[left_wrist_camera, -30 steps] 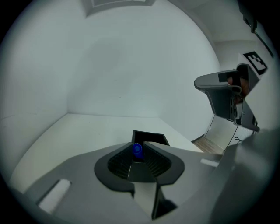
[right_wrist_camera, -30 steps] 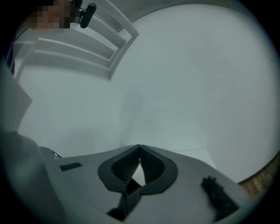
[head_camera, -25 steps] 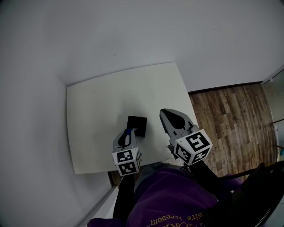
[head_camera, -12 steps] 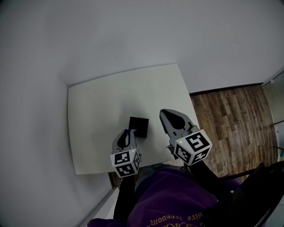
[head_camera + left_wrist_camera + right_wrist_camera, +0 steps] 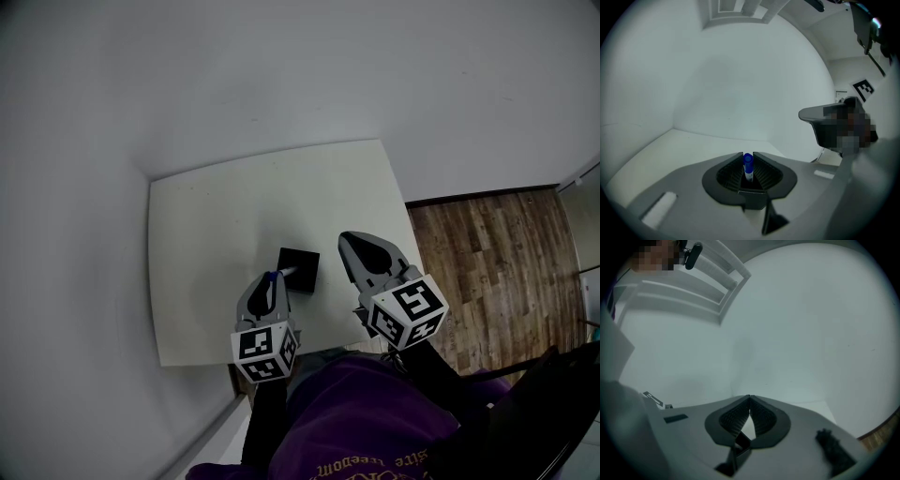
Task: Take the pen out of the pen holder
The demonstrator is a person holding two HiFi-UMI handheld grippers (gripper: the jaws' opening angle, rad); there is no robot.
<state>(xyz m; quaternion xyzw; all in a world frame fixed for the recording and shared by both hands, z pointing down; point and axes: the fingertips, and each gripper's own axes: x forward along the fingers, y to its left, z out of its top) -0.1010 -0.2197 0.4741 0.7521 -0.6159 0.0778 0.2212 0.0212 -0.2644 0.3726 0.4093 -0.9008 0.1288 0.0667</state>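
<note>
Left claw [image 5: 269,281] clenched on the pen [image 5: 748,167], beside the pen holder [image 5: 300,266].
The pads grip the blue-capped pen, blue end sticking up between them, over the near edge of the white worktop [image 5: 225,216]. Its pale shaft slants to the near left rim of the black pen holder, which stands close to that edge. The right claw [image 5: 349,240] hangs just right of the holder, clenched on nothing.
</note>
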